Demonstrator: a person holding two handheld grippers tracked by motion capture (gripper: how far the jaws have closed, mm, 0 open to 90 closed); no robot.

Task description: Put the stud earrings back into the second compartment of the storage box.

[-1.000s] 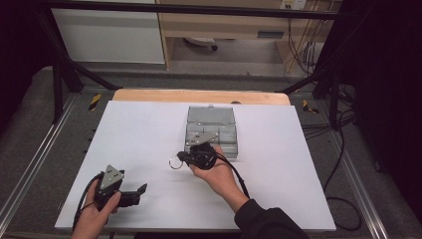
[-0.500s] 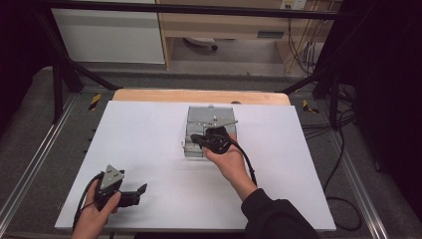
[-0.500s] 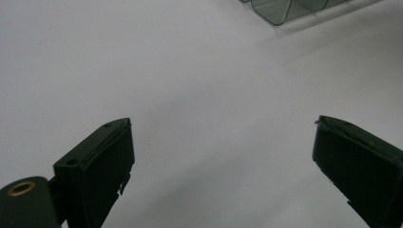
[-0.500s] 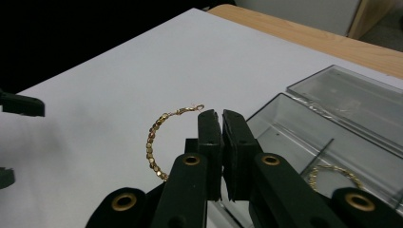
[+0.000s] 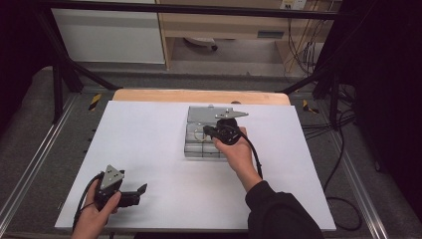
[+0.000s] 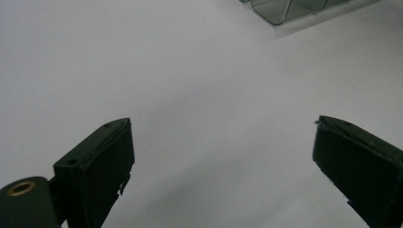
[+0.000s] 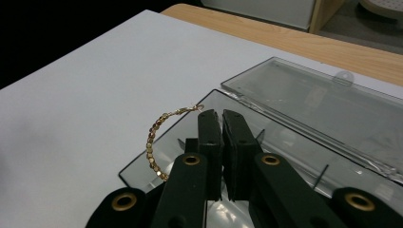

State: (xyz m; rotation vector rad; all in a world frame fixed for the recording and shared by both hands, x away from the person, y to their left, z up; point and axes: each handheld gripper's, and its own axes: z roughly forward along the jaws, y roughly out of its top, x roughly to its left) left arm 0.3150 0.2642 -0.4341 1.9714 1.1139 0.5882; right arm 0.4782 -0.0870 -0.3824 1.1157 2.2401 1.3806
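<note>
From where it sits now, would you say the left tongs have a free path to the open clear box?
Probably yes. The left tongs rest open near the table's front left, and only bare white tabletop lies between them and the box. The right tongs, holding a bead bracelet, already hover over it, though.

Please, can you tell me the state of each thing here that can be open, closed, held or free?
Clear box: lid open, laid back flat.
Gold bead bracelet: held up over the box edge.
Right tool: shut on the bracelet.
Left tool: open, nothing between its jaws.
</note>
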